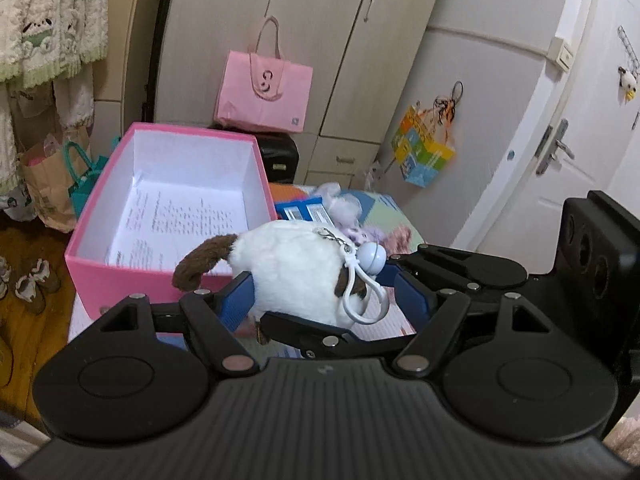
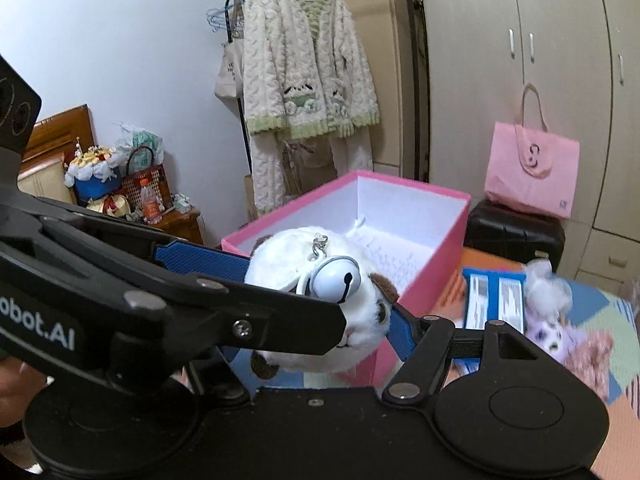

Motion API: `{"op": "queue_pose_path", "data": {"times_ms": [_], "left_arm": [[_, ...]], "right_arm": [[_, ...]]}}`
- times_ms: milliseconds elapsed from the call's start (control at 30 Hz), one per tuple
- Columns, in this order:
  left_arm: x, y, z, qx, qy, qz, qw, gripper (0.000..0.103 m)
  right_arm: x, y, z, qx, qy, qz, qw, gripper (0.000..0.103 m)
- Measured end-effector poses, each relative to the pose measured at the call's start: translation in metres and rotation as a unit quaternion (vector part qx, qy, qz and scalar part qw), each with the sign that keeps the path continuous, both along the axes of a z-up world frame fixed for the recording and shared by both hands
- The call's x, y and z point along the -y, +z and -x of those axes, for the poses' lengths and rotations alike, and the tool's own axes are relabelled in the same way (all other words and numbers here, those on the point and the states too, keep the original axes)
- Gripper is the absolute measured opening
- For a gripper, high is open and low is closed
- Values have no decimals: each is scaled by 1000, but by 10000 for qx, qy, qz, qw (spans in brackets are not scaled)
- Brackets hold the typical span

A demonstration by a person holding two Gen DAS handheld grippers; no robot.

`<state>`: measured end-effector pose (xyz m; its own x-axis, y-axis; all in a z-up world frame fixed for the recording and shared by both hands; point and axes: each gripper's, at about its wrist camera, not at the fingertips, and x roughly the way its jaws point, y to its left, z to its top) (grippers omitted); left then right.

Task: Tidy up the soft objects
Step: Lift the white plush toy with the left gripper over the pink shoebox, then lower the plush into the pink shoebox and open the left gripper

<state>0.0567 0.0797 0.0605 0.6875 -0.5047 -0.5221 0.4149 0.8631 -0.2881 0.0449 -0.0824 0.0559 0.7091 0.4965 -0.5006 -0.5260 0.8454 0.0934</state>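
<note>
White plush dog, brown ears, bell attached, held aloft near open pink box.

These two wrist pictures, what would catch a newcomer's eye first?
A white plush dog with brown ears and a bell clipped on, gripped from both sides by the left gripper and right gripper. Just behind it stands an open pink box with printed paper inside.

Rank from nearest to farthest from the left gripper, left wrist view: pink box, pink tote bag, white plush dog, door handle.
1. white plush dog, held between the left gripper fingers.
2. pink box, just ahead, left, open.
3. pink tote bag, behind the box, against the wardrobe.
Door handle, far right: too close to call against the tote.
</note>
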Motion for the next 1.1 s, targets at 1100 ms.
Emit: {"op": "queue_pose_path", "data": {"times_ms": [1100], "left_arm": [[-17, -37, -209, -687, 222, -253, 9971, 75]], "right_arm": [[-21, -37, -192, -154, 587, 295, 9977, 73]]}}
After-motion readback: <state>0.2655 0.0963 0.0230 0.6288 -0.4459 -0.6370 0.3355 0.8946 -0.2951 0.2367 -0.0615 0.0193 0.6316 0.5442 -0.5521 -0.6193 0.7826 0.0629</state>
